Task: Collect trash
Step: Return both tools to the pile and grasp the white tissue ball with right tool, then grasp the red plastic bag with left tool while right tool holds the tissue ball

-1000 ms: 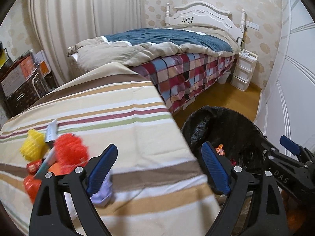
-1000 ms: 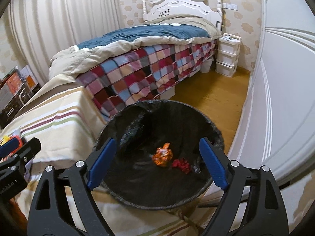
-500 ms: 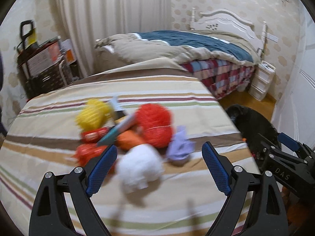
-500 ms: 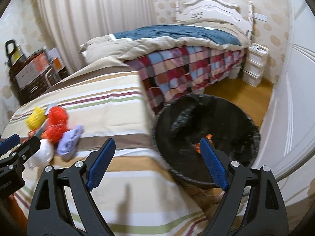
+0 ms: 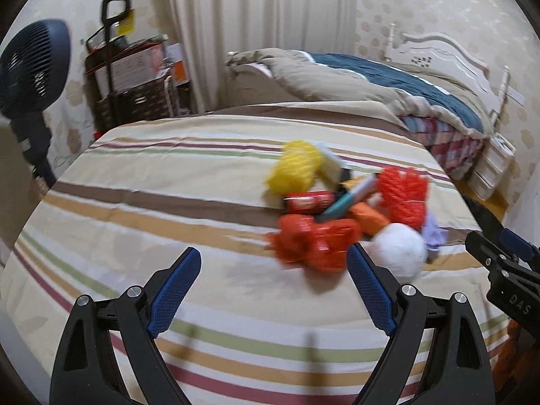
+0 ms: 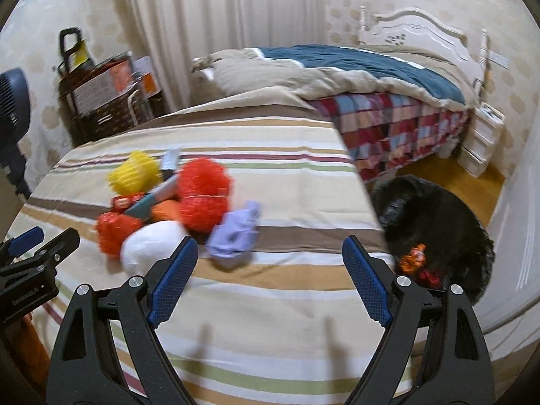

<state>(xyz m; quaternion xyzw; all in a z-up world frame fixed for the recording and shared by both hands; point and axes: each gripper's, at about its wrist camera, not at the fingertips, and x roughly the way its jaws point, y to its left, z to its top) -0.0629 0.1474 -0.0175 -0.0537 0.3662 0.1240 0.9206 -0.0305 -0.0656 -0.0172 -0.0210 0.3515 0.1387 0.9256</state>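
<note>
A heap of trash lies on the striped cloth [image 5: 168,202]: a yellow mesh ball [image 5: 295,167], a red mesh ball [image 5: 403,195], a white ball [image 5: 400,253], red wrappers [image 5: 317,241] and a crumpled lilac piece [image 6: 236,233]. My left gripper [image 5: 273,290] is open and empty, just short of the heap. My right gripper [image 6: 266,276] is open and empty, over the cloth in front of the lilac piece. A black-lined bin [image 6: 438,229] stands on the floor at the right with orange and red scraps [image 6: 415,258] inside.
A bed [image 6: 371,77] with a checked blanket stands behind. White drawers [image 6: 482,141] are by the headboard. A dark fan [image 5: 30,67] and a cart with boxes [image 5: 131,77] stand at the left by the curtain.
Both grippers have swung left, away from the bin and onto the striped cloth. The trash heap now sits ahead of both. Both stay open and empty.
</note>
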